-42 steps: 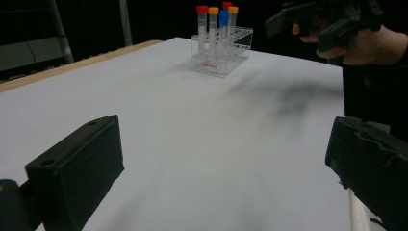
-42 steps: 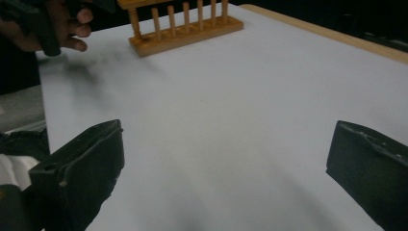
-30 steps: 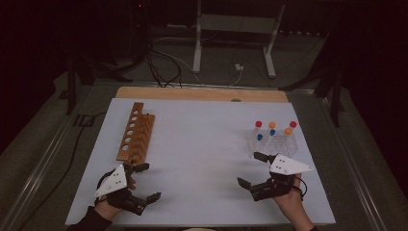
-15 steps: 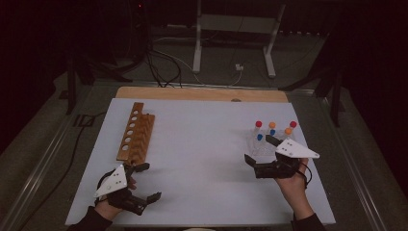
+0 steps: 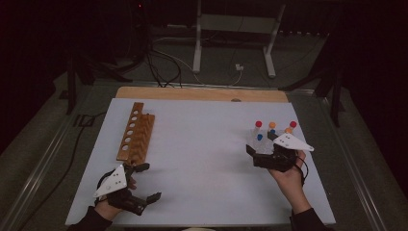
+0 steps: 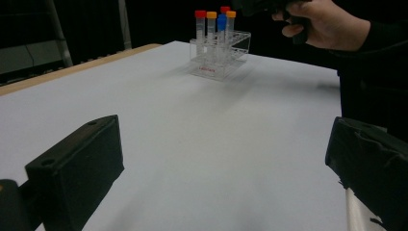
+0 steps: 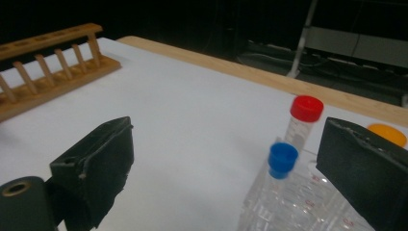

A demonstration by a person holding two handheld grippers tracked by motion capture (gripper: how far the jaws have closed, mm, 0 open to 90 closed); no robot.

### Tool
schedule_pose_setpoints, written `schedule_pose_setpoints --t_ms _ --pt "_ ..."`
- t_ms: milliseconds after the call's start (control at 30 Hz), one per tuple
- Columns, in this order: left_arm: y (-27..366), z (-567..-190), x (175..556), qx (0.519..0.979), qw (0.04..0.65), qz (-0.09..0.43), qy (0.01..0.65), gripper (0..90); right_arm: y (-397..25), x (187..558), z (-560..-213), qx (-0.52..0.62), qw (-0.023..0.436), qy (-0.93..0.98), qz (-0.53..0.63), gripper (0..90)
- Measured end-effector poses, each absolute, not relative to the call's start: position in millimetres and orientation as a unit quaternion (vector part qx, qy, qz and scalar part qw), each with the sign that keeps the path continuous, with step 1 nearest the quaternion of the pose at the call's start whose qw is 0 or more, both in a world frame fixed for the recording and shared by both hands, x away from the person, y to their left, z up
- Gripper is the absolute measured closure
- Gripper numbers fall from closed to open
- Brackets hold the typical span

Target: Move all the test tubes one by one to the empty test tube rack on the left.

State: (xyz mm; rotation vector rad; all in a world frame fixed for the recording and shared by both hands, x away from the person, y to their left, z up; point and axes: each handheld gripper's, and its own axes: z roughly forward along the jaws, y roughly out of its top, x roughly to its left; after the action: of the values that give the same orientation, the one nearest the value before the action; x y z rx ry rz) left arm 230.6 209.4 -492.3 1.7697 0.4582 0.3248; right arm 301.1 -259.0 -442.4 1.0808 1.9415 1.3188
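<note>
A clear plastic rack [image 5: 262, 142] on the right of the white table holds several capped tubes. In the right gripper view a blue-capped tube [image 7: 282, 157] and a red-capped tube [image 7: 306, 110] stand between the jaws' lines, and an orange cap [image 7: 388, 134] shows behind the right jaw. My right gripper [image 5: 252, 155] is open just in front of that rack, holding nothing. An empty wooden tube rack [image 5: 136, 132] lies at the left. My left gripper [image 5: 149, 182] rests open near the front left edge, just below the wooden rack. It faces the clear rack [image 6: 219, 53] across the table.
The white table top [image 5: 202, 159] ends in a wooden strip [image 5: 202, 94] at the far edge. Metal stand legs [image 5: 197, 43] and cables lie on the dark floor beyond. The person's right hand [image 6: 327, 24] shows in the left gripper view.
My right gripper has moved forward and up to the clear rack of tubes, staying open. The left gripper has not moved.
</note>
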Motion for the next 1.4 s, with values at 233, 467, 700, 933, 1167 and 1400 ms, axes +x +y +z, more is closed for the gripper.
schedule_pose_setpoints --t_ms 233,467,700,933,1167,1400 --pt "209.0 -492.4 230.3 0.765 0.598 0.141 0.196 0.5 -263.5 305.9 -451.7 0.423 0.279 0.728 0.462 17.2" --pt "209.4 -492.1 230.3 0.764 0.599 0.141 0.195 0.5 -268.8 311.7 -459.9 0.447 0.276 0.736 0.427 38.3" --pt "209.4 -491.9 230.1 0.762 0.601 0.141 0.195 0.5 -272.9 316.0 -461.1 0.472 0.268 0.733 0.411 51.9" --pt "209.5 -491.9 230.0 0.762 0.601 0.141 0.194 0.5 -273.2 321.4 -466.0 0.483 0.255 0.738 0.397 65.1" --pt "209.6 -491.8 229.8 0.762 0.602 0.141 0.194 0.5 -271.7 326.9 -468.0 0.488 0.252 0.740 0.388 69.1" --pt "209.1 -492.0 229.9 0.762 0.602 0.141 0.194 0.5 -269.0 330.8 -469.5 0.484 0.252 0.744 0.385 76.0"
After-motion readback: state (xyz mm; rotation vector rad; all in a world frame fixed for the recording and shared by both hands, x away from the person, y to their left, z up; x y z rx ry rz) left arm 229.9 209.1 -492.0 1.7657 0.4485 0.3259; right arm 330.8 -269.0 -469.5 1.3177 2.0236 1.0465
